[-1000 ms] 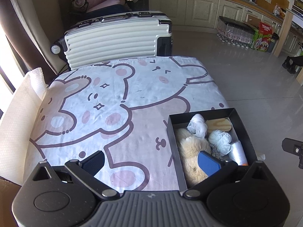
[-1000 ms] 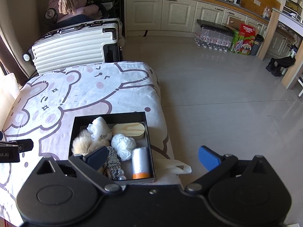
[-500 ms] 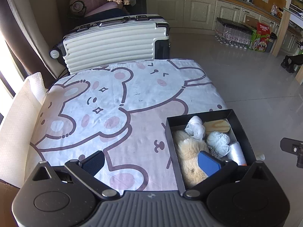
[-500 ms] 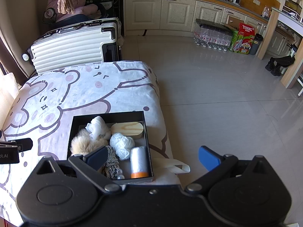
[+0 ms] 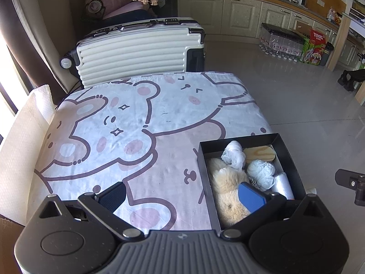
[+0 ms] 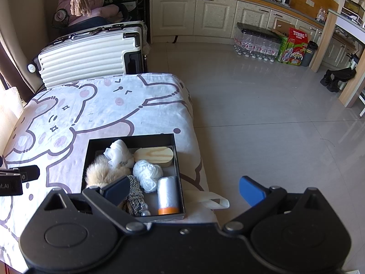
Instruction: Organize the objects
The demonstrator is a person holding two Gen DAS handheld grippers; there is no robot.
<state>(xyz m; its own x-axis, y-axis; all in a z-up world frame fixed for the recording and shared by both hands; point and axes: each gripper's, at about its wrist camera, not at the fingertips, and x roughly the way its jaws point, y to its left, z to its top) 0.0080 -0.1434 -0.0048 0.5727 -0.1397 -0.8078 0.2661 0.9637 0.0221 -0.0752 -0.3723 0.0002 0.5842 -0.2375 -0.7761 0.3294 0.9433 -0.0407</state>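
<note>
A black open box [image 5: 202,159] [image 6: 86,159] sits at the near right corner of a table under a bear-print cloth [image 5: 136,125] [image 6: 91,107]. It holds a tan fur piece [image 5: 225,182] [image 6: 98,173], a white cloth bundle [image 6: 118,153], an oval wooden block [image 6: 154,156], a white yarn ball [image 6: 147,174], a clear plastic roll with an orange end [image 6: 167,194] and a grey braided cord [image 6: 134,196]. My left gripper [image 5: 182,194] is open and empty above the cloth beside the box. My right gripper [image 6: 183,190] is open and empty above the box's near right corner.
A cream ribbed suitcase [image 5: 136,50] [image 6: 86,54] lies behind the table. White padding [image 5: 20,137] lines the table's left side. Grey tiled floor [image 6: 262,114] spreads to the right, with bottled water packs [image 6: 255,43] and kitchen cabinets [image 6: 205,16] at the back. A white strap [image 6: 214,202] hangs off the table's near corner.
Both grippers have drawn back and up slightly, so the box and table look a little farther off. Both stay open and nothing in the box has moved.
</note>
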